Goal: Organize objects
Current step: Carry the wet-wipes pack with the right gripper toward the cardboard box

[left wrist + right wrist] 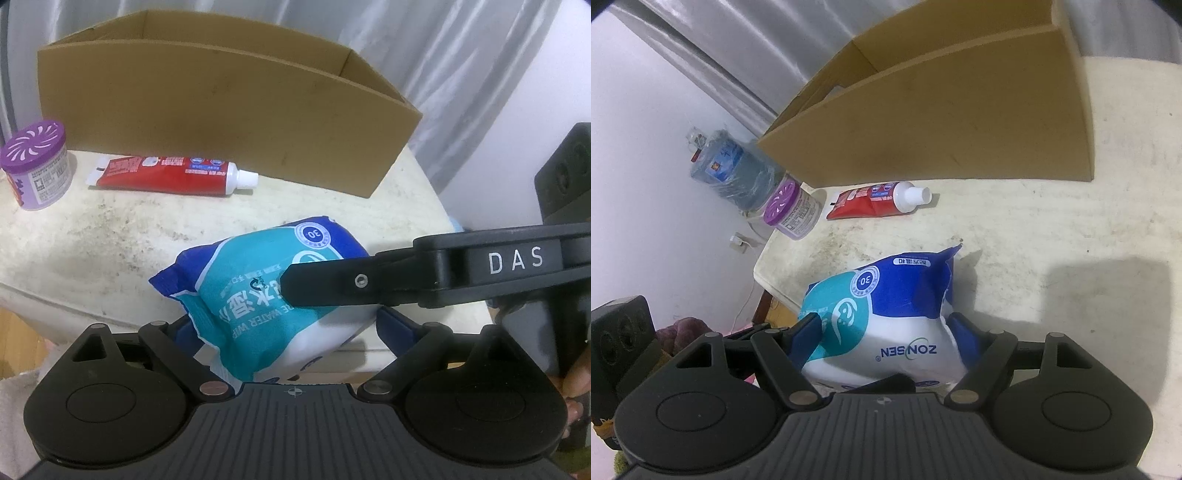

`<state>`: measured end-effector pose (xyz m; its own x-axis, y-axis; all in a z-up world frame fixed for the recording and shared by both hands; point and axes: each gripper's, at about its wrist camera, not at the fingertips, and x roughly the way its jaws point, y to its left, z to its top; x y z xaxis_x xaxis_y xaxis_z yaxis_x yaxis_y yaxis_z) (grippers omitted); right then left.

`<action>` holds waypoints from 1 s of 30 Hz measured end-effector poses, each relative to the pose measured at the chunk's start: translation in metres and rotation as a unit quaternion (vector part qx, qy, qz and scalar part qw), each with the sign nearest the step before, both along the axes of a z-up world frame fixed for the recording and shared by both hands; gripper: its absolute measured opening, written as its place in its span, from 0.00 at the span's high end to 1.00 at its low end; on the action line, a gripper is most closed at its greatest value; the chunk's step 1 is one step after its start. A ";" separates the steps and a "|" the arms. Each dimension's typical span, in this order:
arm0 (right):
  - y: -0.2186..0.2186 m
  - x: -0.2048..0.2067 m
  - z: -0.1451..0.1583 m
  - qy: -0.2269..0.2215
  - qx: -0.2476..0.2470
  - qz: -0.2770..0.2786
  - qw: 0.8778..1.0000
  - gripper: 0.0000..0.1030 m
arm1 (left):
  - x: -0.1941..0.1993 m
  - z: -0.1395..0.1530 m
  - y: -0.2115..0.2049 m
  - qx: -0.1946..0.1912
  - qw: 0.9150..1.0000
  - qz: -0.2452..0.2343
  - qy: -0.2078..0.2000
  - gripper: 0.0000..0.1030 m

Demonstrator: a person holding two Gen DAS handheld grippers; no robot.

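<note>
A blue, teal and white wipes pack (251, 280) (886, 295) hangs tilted over the near edge of the stained white table (92, 251) (1052, 229). My left gripper (288, 325) has the pack between its blue pads, which lie against its two sides. My right gripper (884, 328) is shut on the same pack, one pad on each flank. In the left wrist view one of its black fingers (332, 284) reaches in from the right across the pack's face.
An open cardboard box (221, 118) (960, 122) stands at the back of the table. A red toothpaste tube (166, 173) (875, 201) lies in front of it, with a purple-lidded jar (35, 166) (792, 214) at the table's left corner. A large water bottle (731, 166) stands on the floor beyond.
</note>
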<state>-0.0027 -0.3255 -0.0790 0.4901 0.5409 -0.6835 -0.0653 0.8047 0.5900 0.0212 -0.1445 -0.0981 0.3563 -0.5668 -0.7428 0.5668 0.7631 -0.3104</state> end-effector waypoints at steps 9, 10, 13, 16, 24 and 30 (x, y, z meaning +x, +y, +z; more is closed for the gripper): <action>0.002 -0.004 0.011 -0.013 -0.003 0.000 1.000 0.24 | -0.003 0.009 -0.003 -0.001 1.000 -0.001 -0.013 0.09; 0.002 -0.004 0.013 -0.015 -0.004 0.000 1.000 0.24 | -0.003 0.011 -0.003 -0.002 1.000 -0.001 -0.015 0.09; 0.003 -0.005 0.019 -0.022 -0.008 0.001 1.000 0.24 | -0.004 0.015 -0.003 -0.004 1.000 0.000 -0.020 0.09; 0.005 -0.006 0.023 -0.029 -0.012 0.002 1.000 0.24 | -0.005 0.017 -0.002 -0.007 1.000 0.001 -0.024 0.09; 0.008 -0.010 0.031 -0.038 -0.015 0.003 0.999 0.24 | -0.010 0.024 0.001 -0.008 0.999 0.001 -0.034 0.09; 0.011 -0.014 0.035 -0.039 -0.014 0.002 0.999 0.24 | -0.014 0.028 0.004 -0.009 0.999 0.001 -0.039 0.09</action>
